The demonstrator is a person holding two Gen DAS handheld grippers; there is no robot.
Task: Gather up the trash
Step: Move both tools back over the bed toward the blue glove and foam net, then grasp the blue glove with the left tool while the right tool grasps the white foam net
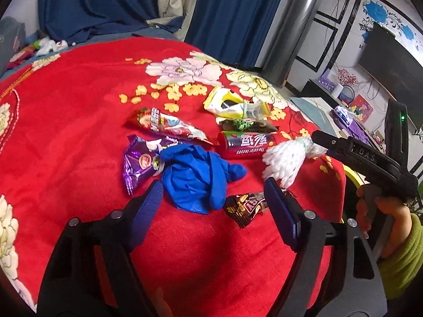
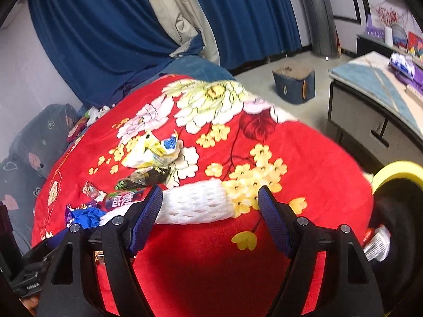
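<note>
Here, glove (image 1: 195,177) (blue) between left tongs (image 1: 214,195)

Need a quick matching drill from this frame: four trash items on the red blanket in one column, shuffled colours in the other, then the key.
Items:
1. crumpled glove
2. foam net sleeve
3. drink can
4. snack wrapper left of the glove

Colours:
A. white
B. purple
C. blue
D. red

Pairs: 1-C, 2-A, 3-D, 4-B
</note>
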